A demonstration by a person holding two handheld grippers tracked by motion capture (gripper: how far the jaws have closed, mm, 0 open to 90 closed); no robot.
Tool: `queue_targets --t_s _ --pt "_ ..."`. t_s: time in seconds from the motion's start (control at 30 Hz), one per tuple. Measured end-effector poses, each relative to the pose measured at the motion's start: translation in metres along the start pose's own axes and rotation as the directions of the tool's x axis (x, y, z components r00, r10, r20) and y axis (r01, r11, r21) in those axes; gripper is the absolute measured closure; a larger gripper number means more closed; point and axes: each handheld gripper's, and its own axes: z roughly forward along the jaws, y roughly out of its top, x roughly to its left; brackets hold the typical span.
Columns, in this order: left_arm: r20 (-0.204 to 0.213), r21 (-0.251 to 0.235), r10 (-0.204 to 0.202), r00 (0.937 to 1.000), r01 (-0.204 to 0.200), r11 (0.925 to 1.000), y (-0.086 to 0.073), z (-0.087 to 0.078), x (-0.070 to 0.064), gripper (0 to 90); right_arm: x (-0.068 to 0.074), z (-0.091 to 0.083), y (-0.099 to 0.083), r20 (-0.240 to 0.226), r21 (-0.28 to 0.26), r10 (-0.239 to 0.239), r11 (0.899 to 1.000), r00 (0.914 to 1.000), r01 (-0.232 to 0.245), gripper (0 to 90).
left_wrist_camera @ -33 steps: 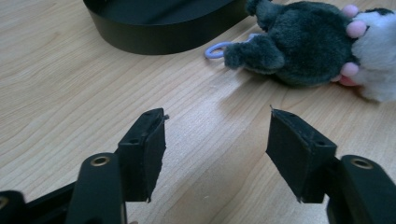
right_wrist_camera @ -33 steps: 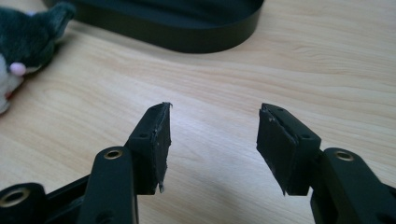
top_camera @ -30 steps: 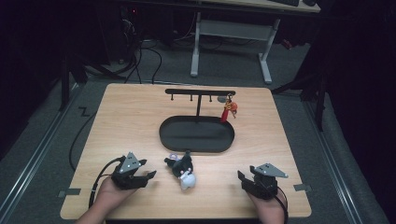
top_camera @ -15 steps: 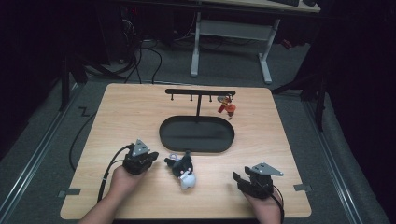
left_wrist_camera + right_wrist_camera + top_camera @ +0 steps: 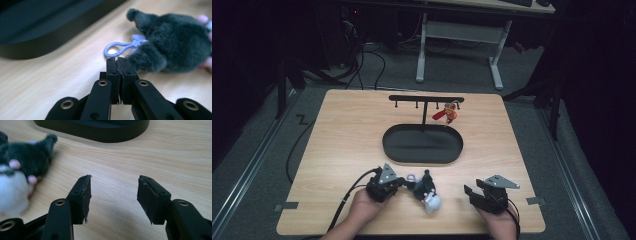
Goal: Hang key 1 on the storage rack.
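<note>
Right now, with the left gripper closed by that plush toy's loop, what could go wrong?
The left gripper looks shut at the edge of the thin lilac loop, and I cannot tell whether it pinches it, so a lift may leave the plush toy behind. If it does hold, the toy would dangle and swing. The right gripper is open and apart, unable to steady it.

No readable text, label or number anywhere.

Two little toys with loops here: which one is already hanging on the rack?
The red figure hangs from the black rack. The grey plush toy lies on the table, the left tool shut at its lilac loop.
</note>
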Motion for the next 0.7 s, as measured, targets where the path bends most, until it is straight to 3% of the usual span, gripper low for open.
queue_targets --t_s 0.1,0.13,0.17,0.3,0.33,0.37,0.43,0.47,0.57,0.7 --pt "0.050 0.013 0.042 0.9979 -0.042 0.9990 0.007 0.011 -0.025 87.3 -0.001 -0.001 0.000 0.005 -0.005 -0.002 1.000 1.0000 0.002 45.2" --pt "0.050 0.013 0.042 0.9979 -0.042 0.9990 0.007 0.011 -0.025 87.2 -0.001 -0.001 0.000 0.006 -0.006 0.002 1.000 1.0000 -0.002 45.2" --pt "0.071 0.009 0.049 0.9963 -0.050 0.9987 0.011 0.014 -0.034 87.0 -0.002 -0.001 0.000 0.007 -0.006 0.003 1.000 1.0000 -0.003 45.2" --pt "0.082 -0.009 0.040 0.9958 -0.040 0.9992 0.013 0.010 -0.038 80.3 -0.004 -0.002 -0.001 0.009 -0.007 0.010 1.000 0.9999 -0.010 45.2" --pt "0.082 -0.022 0.041 0.9958 -0.039 0.9990 0.012 0.006 -0.038 80.9 -0.004 -0.002 -0.001 0.010 -0.009 0.014 1.000 0.9998 -0.014 45.3" --pt "0.095 -0.034 0.039 0.9947 -0.035 0.9988 0.010 0.001 -0.039 89.5 -0.005 -0.003 -0.001 0.012 -0.013 0.015 1.000 0.9998 -0.015 45.3" --pt "0.171 -0.052 0.043 0.9844 -0.034 0.9980 0.007 -0.010 -0.048 90.0 -0.005 -0.004 -0.001 0.014 -0.014 0.015 1.000 0.9998 -0.015 45.3" --pt "0.190 -0.050 0.056 0.9802 -0.047 0.9976 0.007 -0.011 -0.054 90.0 -0.005 -0.004 -0.001 0.016 -0.014 0.018 1.000 0.9997 -0.018 45.3" --pt "0.252 -0.032 0.102 0.9623 -0.098 0.9947 0.011 -0.001 -0.080 90.0 -0.006 -0.004 -0.001 0.014 -0.018 0.025 1.000 0.9996 -0.025 45.3" --pt "0.241 -0.014 0.108 0.9645 -0.108 0.9940 0.022 0.022 -0.089 90.0 -0.006 -0.006 0.000 0.019 -0.025 0.028 0.999 0.9994 -0.027 45.4"
